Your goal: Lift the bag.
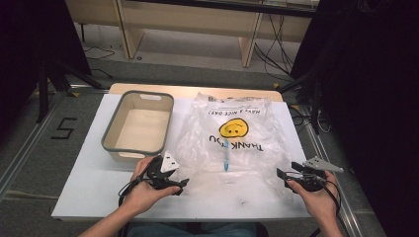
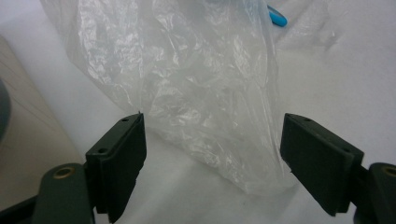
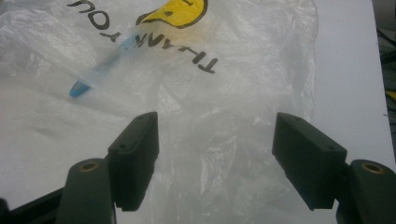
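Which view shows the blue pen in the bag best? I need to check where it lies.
The high view: the whole pen lies lengthwise inside the plastic bag, below the smiley. The right gripper view shows it blurred through the plastic; the left gripper view catches just a blue end.

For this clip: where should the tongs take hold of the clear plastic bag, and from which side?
Probably at the bag's two near corners, coming in from the person's edge of the table. The bag lies flat with its print upside down to the person, and loose crumpled film reaches toward both open tongs: the left tongs already straddle one corner, the right tongs sit over the other. The blue pen lies mid-bag, clear of both.
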A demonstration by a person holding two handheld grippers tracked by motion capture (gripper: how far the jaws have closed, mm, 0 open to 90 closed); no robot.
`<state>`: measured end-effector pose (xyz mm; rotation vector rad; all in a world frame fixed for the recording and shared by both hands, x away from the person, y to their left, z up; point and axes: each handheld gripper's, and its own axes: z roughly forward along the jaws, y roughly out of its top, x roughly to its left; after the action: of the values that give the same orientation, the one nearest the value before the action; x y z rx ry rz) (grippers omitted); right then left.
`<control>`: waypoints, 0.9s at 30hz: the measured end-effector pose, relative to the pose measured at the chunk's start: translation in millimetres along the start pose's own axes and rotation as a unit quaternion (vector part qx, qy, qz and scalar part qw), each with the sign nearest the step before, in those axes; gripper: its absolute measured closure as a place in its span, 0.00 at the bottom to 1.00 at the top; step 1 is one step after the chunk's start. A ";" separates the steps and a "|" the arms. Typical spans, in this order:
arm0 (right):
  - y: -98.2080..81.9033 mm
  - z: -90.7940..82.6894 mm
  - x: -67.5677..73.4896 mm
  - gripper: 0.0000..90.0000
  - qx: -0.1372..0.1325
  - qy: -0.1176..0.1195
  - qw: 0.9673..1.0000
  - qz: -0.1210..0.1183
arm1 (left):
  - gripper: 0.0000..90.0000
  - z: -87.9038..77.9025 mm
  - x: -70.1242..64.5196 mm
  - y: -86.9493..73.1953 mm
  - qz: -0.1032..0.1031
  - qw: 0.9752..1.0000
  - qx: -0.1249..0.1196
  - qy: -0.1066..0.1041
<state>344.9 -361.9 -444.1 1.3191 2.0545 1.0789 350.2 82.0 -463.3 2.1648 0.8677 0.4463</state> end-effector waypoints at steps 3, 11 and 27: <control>-0.9 -0.2 -1.4 0.36 0.000 0.001 1.000 0.002 | 0.25 1.1 0.0 -0.7 -0.003 1.000 0.004 0.002; -4.0 0.7 -1.8 0.35 0.015 0.004 1.000 0.002 | 0.26 3.8 0.3 -2.8 0.000 1.000 0.019 -0.001; -11.2 0.1 1.1 0.35 0.045 0.012 0.999 -0.003 | 0.25 10.0 -10.2 -6.2 0.001 0.998 0.044 -0.035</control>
<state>338.5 -363.5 -453.2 1.3481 2.1463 1.0144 345.8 72.7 -475.0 2.2484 0.8609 0.3367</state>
